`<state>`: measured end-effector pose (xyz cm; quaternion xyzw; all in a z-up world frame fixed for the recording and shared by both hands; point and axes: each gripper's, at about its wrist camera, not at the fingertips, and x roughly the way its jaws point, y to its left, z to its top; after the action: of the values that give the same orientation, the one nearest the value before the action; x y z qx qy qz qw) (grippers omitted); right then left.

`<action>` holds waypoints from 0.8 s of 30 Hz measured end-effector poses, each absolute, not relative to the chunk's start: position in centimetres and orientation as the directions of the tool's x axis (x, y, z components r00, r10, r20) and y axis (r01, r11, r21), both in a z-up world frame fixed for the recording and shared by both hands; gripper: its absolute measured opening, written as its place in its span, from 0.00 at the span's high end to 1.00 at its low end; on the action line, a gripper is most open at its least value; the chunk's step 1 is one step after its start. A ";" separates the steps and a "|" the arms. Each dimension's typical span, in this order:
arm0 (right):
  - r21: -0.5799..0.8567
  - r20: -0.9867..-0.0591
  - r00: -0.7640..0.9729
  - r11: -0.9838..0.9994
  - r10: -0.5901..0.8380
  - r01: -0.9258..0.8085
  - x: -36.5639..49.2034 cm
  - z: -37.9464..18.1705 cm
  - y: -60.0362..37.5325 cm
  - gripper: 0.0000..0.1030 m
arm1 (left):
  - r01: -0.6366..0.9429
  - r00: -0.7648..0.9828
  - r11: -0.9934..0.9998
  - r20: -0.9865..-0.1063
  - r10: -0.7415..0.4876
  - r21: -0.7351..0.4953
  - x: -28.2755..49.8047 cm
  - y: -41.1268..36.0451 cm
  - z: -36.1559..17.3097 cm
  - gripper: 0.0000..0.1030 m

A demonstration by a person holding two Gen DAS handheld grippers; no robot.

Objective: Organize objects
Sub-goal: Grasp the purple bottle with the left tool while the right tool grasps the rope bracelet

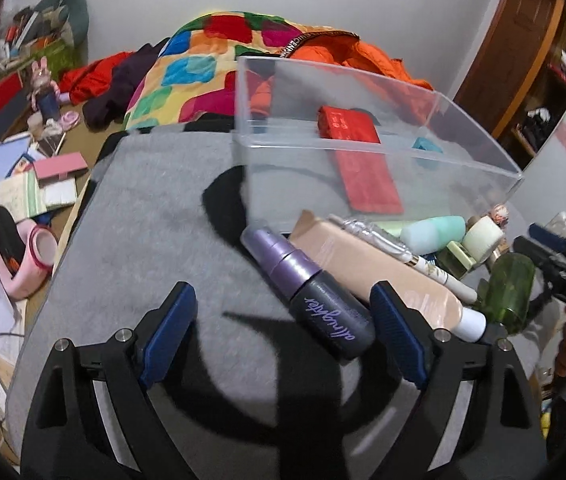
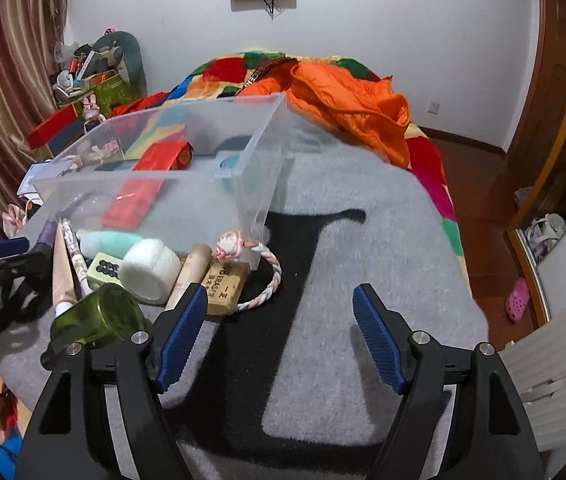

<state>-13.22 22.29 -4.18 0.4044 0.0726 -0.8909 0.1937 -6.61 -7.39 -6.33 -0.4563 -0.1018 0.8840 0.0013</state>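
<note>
A clear plastic bin [image 1: 479, 148] stands on a grey blanket [image 1: 143, 240] and holds a red box [image 1: 347, 124] and a small teal item [image 1: 427, 146]. In front of it lies a row of small things: a purple spray bottle [image 1: 311, 292], a beige tube [image 1: 387, 272], a mint bottle [image 1: 435, 232], a white tape roll [image 2: 151, 270], a green cup [image 2: 99, 318], a wooden block [image 2: 225, 288], a braided bracelet [image 2: 267, 280]. My left gripper [image 1: 283, 300] is open, with the purple bottle just inside its right finger. My right gripper [image 2: 281, 304] is open and empty, near the block.
The bin also shows in the right wrist view [image 2: 259, 184]. An orange jacket [image 2: 355, 108] and a colourful quilt [image 1: 203, 64] lie behind it. Books and clutter [image 1: 23, 184] cover the floor on the left. A wardrobe [image 2: 555, 92] stands at the right.
</note>
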 end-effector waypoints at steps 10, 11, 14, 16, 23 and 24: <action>0.046 -0.743 -0.607 -0.926 -0.283 0.375 -15.1 -4.5 21.9 0.33 | 0.127 -0.590 -0.965 -0.800 0.112 -0.229 -5.4 -9.4 -5.4 0.13; 0.042 -0.745 -0.606 -0.926 -0.278 0.374 -15.4 -4.6 21.8 0.35 | 0.126 -0.590 -0.962 -0.798 0.122 -0.241 -5.7 -9.2 -5.5 0.13; 0.057 -0.759 -0.582 -0.919 -0.294 0.390 -15.8 -5.1 21.4 0.48 | 0.120 -0.582 -0.958 -0.801 0.143 -0.259 -6.7 -8.4 -5.9 0.13; 0.068 -0.762 -0.570 -0.914 -0.306 0.399 -15.8 -5.3 21.4 0.56 | 0.115 -0.569 -0.959 -0.809 0.150 -0.259 -7.2 -7.8 -6.4 0.16; 0.112 -0.754 -0.544 -0.888 -0.368 0.445 -15.1 -5.3 21.3 0.85 | 0.091 -0.578 -0.980 -0.811 0.094 -0.178 -6.3 -6.3 -6.8 0.35; 0.107 -0.754 -0.546 -0.889 -0.365 0.445 -15.1 -5.3 21.2 0.91 | 0.089 -0.580 -0.980 -0.809 0.094 -0.177 -6.1 -6.4 -6.8 0.41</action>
<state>-15.10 21.20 -5.33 0.4167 0.0484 -0.8780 0.2306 -6.12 -6.43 -6.79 -0.4584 -0.0998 0.8831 0.0012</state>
